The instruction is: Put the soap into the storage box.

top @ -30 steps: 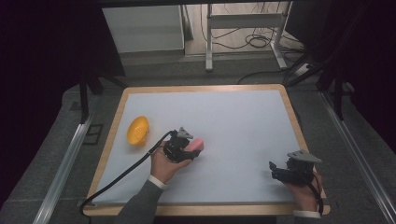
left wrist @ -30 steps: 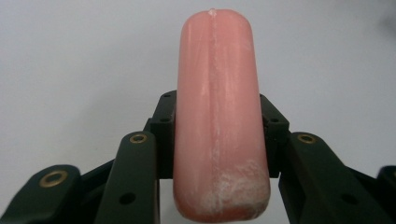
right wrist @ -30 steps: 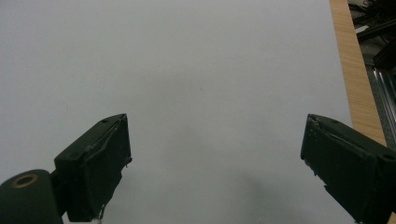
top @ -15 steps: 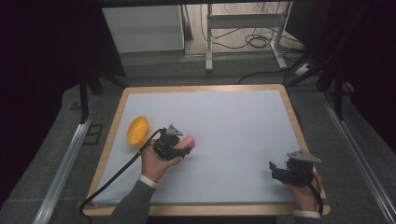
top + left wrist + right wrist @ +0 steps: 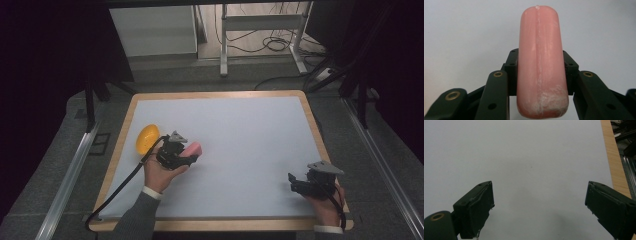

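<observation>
Gripping a pink sausage-shaped piece (image 5: 540, 65) — prob. a plastic toy hot dog — the left gripper (image 5: 175, 152) is clamping it between both jaws at roughly mid-length, as the left gripper view is showing, w/ the rounded tip sticking out well past the jaws. Judging by the moulding seam running down its length and the whitish scuffing near the base, it's looking like a hollow, stiff, light item; the surface is glossy and curved, so it could be slipping or rolling in the pads if squeezed off-centre. Holding it across the middle, on the flatter flanks, seems the safest spot — not at the domed ends. In the high view the piece is sitting at the left side of the white table (image 5: 240, 130), just beside an orange-yellow rounded object (image 5: 147, 138) that is lying near the left edge; whether it's lifted or touching the surface I can't tell. The left hand (image 5: 159, 175) is coming in from the bottom, forearm angled up and to the right, cable trailing back to the table's front edge. The right gripper (image 5: 300, 184) is idling near the front right corner, jaws spread wide and holding nothing, hand low over the table.
</observation>
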Demonstrator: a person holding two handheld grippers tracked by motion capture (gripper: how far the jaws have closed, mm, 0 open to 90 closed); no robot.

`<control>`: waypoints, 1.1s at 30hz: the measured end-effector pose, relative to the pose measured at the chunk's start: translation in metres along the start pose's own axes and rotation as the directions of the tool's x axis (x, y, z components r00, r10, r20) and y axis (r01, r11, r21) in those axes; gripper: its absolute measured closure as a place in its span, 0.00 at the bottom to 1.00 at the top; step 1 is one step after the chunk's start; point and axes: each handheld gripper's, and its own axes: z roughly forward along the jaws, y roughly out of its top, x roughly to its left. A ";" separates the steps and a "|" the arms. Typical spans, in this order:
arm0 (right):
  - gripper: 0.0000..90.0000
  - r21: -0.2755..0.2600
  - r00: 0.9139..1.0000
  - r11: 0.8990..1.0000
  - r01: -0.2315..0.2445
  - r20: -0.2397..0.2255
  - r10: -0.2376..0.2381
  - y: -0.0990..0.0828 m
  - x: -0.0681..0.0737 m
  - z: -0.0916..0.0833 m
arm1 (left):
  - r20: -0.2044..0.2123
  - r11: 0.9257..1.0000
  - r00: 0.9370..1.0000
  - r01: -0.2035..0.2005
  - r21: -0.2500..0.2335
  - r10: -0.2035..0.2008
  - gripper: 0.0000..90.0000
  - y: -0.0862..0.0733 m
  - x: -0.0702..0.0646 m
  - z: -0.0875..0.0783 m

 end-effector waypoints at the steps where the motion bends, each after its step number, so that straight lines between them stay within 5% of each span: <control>1: 0.09 0.000 1.000 1.000 -0.001 0.002 0.001 0.000 0.000 0.000 | -0.001 1.000 1.000 -0.001 0.000 0.001 0.67 0.000 0.001 0.000; 33: 0.09 -0.008 1.000 1.000 -0.005 0.000 0.005 0.001 0.001 -0.002 | -0.051 0.999 0.998 0.037 -0.033 -0.039 0.67 0.005 0.026 -0.019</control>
